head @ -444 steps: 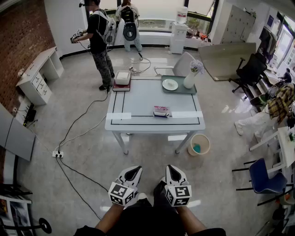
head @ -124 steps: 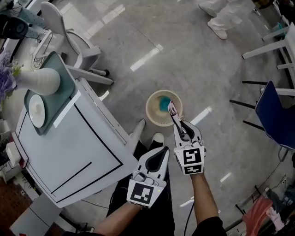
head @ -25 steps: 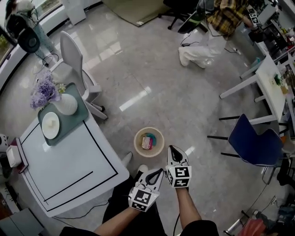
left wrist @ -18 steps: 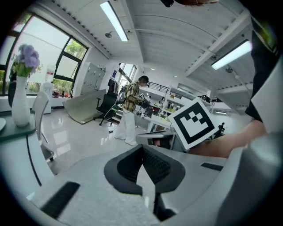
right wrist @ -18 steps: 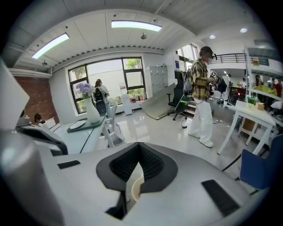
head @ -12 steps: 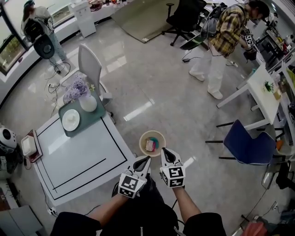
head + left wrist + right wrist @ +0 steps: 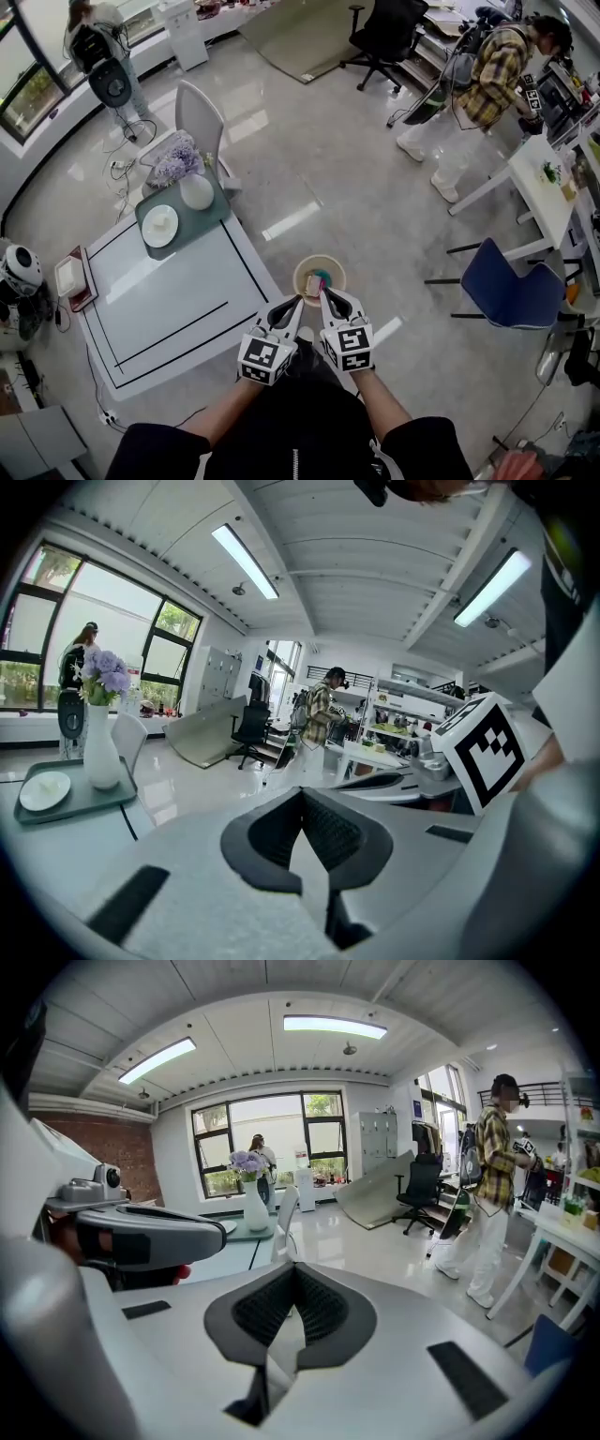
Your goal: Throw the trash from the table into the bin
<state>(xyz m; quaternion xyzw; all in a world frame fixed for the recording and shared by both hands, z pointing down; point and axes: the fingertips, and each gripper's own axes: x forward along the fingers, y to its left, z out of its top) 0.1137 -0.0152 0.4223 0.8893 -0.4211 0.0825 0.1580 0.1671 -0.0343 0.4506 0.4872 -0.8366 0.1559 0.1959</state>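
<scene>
The pink and blue trash (image 7: 317,278) lies in the round beige bin (image 7: 338,270), three o'clock from the white worktop (image 7: 178,305). The left gripper (image 7: 297,303) and right gripper (image 7: 324,295) are pinched closed, empty. Best check the worktop for leftovers.

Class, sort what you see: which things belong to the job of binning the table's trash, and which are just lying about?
Job: bin, trash in it, table, left claw, right claw, both shut.
Lying about: tray, plate, vase of flowers, white chair, blue chair.
</scene>
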